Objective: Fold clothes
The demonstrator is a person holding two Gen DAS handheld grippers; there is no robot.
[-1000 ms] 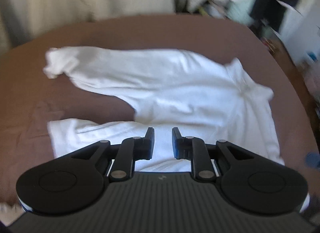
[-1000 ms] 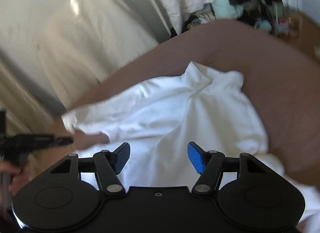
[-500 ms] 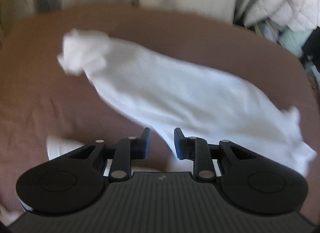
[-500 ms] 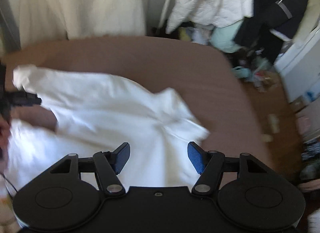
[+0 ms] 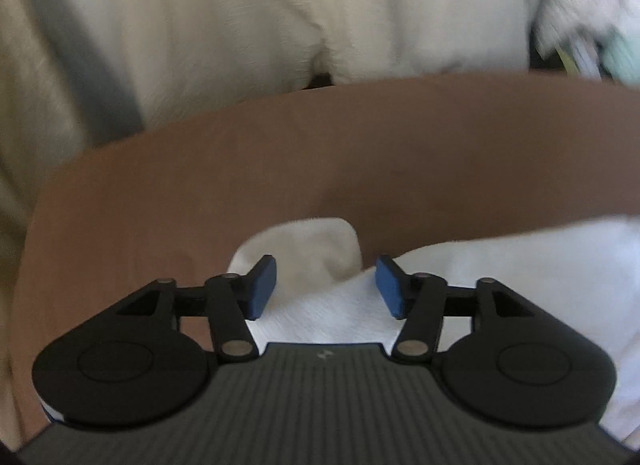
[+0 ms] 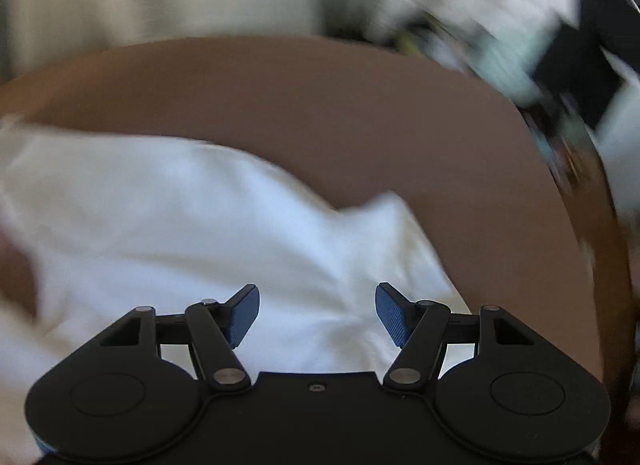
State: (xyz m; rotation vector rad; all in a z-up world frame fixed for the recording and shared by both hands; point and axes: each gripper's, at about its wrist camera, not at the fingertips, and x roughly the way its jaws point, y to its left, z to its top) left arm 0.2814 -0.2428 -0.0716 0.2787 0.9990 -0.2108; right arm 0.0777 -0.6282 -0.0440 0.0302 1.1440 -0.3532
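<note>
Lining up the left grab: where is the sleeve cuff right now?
In the left wrist view the sleeve cuff lies on the brown bed, just ahead of the open left tool, between its pads and slightly left of centre.

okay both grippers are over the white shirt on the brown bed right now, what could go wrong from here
1. The left gripper has its jaws open around the bunched sleeve end; closing here might pinch several layers and fold in a lump.
2. The right gripper is open above the white shirt, whose cloth looks wrinkled; folding now could lock creases in.
3. The right wrist view is motion-blurred, so a grasp made at this speed may miss the edge or catch the brown bed cover.
</note>
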